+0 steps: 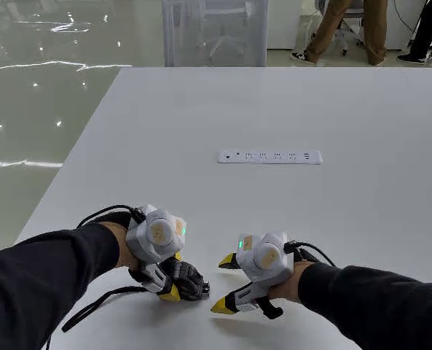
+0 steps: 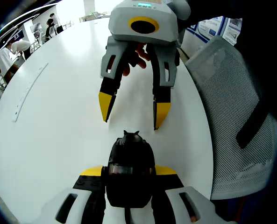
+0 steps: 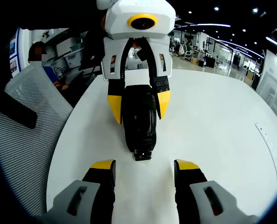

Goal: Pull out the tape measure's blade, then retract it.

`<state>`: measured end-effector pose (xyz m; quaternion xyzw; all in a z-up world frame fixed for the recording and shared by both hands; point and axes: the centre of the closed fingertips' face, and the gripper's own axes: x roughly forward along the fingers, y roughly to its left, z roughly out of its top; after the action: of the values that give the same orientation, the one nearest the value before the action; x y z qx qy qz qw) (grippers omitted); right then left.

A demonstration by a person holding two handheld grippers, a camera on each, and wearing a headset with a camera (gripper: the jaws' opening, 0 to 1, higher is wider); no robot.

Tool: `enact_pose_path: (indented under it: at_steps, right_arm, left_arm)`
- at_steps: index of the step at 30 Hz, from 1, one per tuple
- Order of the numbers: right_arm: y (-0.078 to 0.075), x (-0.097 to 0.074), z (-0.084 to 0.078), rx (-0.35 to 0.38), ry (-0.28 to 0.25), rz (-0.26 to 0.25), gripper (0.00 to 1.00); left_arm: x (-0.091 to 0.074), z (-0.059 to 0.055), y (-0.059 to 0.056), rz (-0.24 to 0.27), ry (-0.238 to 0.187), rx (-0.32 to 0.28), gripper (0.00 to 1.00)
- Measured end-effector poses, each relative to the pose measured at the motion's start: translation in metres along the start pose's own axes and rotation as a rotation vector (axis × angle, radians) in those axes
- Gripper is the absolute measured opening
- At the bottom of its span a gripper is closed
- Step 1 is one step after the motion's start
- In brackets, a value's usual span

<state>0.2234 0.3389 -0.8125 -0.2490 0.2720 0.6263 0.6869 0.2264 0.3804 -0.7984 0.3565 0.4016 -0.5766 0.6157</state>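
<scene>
My left gripper (image 1: pixel 178 281) is shut on a black tape measure (image 1: pixel 191 277) near the front edge of the white table (image 1: pixel 274 109). In the left gripper view the case (image 2: pixel 130 161) sits between my yellow-tipped jaws, with its blade tab pointing forward and no blade drawn out. My right gripper (image 1: pixel 225 283) faces it from the right, open and empty. The right gripper view has the blade tab (image 3: pixel 143 154) just ahead of the right gripper's (image 3: pixel 145 164) parted jaws, a small gap away. Across from them the left gripper (image 3: pixel 138 108) clamps the case (image 3: pixel 138 121).
A white power strip (image 1: pixel 270 157) lies flat in the middle of the table. A grey mesh chair (image 2: pixel 236 116) stands close behind the near table edge. Black cables trail from both grippers. People and office chairs (image 1: pixel 347 29) are beyond the far end.
</scene>
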Motion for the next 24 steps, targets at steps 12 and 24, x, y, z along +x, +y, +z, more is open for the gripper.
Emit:
enact_pose_path:
  at_steps: [12,24]
  right_arm:
    - [0.001,0.013,0.007,-0.009,0.000,-0.004,0.20]
    - [0.002,0.018,0.003,-0.036,0.027,0.017,0.12]
  left_arm:
    - [0.000,0.000,0.000,-0.004,0.000,-0.014,0.34]
    - [0.000,0.000,0.001,-0.001,-0.014,-0.024,0.34]
